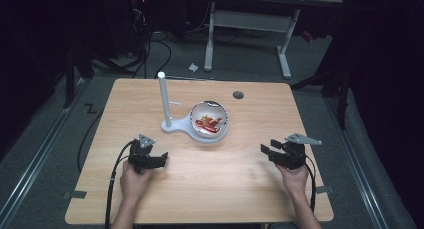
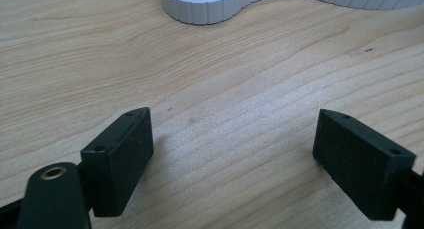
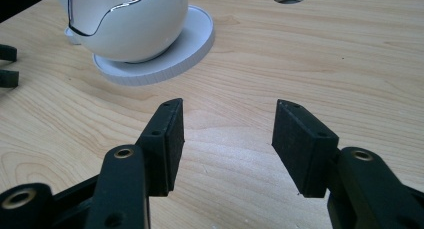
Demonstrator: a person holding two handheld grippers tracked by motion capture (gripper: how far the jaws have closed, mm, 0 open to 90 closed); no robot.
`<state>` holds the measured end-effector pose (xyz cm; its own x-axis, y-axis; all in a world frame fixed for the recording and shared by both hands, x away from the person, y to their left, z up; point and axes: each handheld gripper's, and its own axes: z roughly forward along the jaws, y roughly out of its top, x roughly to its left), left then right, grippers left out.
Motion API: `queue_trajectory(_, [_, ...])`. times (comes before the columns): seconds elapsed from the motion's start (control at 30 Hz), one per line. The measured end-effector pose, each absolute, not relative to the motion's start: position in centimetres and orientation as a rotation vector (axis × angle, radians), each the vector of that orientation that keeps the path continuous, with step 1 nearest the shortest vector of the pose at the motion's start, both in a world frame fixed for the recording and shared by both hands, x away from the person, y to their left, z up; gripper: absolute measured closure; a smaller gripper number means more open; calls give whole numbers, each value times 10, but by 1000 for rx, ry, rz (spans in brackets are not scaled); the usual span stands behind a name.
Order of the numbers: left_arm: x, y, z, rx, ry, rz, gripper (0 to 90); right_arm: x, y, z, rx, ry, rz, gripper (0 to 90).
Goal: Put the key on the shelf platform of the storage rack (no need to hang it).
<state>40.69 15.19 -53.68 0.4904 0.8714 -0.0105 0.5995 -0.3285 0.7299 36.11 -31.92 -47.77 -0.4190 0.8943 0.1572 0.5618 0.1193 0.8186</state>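
1. Item: white bowl, rounded, with a wavy silver-edged rim. It sits on the round pad of a white stand near the middle of the wooden table. We see red and orange pieces inside it; what they are we cannot tell.

2. Item: white post, upright on the stand's smaller pad, just to the left of the bowl in the high view.

3. Item: left gripper. Its jaws stand wide apart with bare wood between them; nothing is held. It rests low over the table, pointing toward the stand, whose ribbed edge shows at the top of the left gripper view.

4. Item: right gripper. Its jaws are parted and empty, narrower than the left pair. It points toward the bowl, which lies ahead and to the left in the right gripper view, well apart from the pads.

5. Pose: both forearms come in from the near edge, hands wrapped round the gripper bodies, level with each other either side of the stand.

6. Handling note, our judgement: the bowl is smooth and curved, so we would take it by the rim, one pad inside and one outside, and keep clear of the post. We would lift it straight up so the contents stay in.
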Motion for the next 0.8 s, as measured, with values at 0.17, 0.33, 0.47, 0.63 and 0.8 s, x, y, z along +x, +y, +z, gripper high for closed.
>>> queue_trajectory(0.17, [407, 152, -537, 2052, 1207, 510, 167, 365, -316, -485, 1414, 2036, 1196, 463])
queue_trajectory(0.33, [407, 152, -537, 2053, 1207, 510, 167, 368, -313, -491, 1426, 2035, 1174, 454])
queue_trajectory(0.47, [407, 152, -537, 2053, 1207, 511, 167, 371, -311, -497, 1434, 2043, 1156, 448])
queue_trajectory(0.63, [407, 152, -537, 2053, 1207, 510, 168, 373, -308, -502, 1436, 2046, 1139, 445])
queue_trajectory(0.8, [407, 152, -537, 2053, 1207, 510, 167, 375, -306, -509, 1455, 2051, 1122, 441])
